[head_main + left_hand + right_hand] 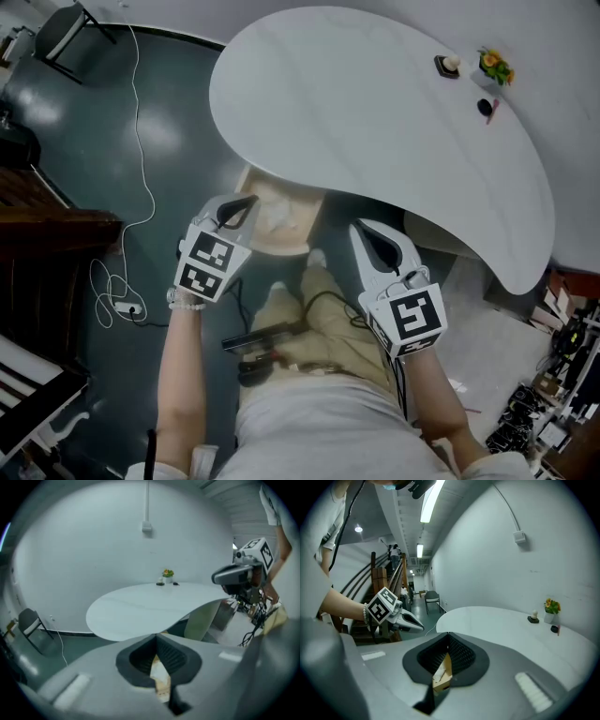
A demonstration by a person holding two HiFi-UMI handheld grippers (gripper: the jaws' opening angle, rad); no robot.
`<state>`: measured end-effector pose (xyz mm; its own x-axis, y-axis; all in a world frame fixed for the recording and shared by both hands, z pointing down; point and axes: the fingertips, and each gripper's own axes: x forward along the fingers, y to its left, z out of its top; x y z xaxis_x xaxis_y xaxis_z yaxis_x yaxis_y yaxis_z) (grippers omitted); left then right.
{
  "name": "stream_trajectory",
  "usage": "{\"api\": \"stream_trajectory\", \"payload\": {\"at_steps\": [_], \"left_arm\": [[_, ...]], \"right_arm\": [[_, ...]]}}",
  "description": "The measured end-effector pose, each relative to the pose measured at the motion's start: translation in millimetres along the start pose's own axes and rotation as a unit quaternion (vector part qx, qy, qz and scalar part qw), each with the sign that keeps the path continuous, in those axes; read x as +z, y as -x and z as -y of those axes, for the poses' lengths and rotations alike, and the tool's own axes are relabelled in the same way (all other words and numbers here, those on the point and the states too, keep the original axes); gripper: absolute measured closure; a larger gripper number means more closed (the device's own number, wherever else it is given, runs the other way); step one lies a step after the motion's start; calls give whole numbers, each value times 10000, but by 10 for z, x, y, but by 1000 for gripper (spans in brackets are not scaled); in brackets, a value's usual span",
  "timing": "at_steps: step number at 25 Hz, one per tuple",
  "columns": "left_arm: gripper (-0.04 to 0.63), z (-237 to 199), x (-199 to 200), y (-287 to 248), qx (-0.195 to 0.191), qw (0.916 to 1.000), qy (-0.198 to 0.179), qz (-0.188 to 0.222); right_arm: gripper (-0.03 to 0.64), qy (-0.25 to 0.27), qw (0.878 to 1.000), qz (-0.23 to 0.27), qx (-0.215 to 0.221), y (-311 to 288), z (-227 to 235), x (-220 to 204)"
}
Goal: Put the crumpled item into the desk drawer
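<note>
Left gripper (236, 212) and right gripper (367, 236): jaws closed, nothing pinched, held above the open drawer (277, 247).
Crumpled item (270, 216) inside the drawer: pale, wrinkled, on tan wood. Drawer tucked under the edge of a curved white desk (375, 103); flower pot (494, 66) at far end; dark glossy floor (173, 131), white cable (141, 150).
</note>
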<state>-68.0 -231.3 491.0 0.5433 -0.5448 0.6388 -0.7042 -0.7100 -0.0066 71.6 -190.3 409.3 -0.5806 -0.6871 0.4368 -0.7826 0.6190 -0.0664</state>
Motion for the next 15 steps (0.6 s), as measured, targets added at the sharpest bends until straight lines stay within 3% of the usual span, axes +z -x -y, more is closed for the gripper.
{"api": "stream_trajectory", "payload": {"at_steps": [15], "left_arm": [[598, -47, 649, 1131, 680, 9918, 218, 1058]], "right_arm": [[612, 313, 9986, 416, -15, 215, -197, 502]]}}
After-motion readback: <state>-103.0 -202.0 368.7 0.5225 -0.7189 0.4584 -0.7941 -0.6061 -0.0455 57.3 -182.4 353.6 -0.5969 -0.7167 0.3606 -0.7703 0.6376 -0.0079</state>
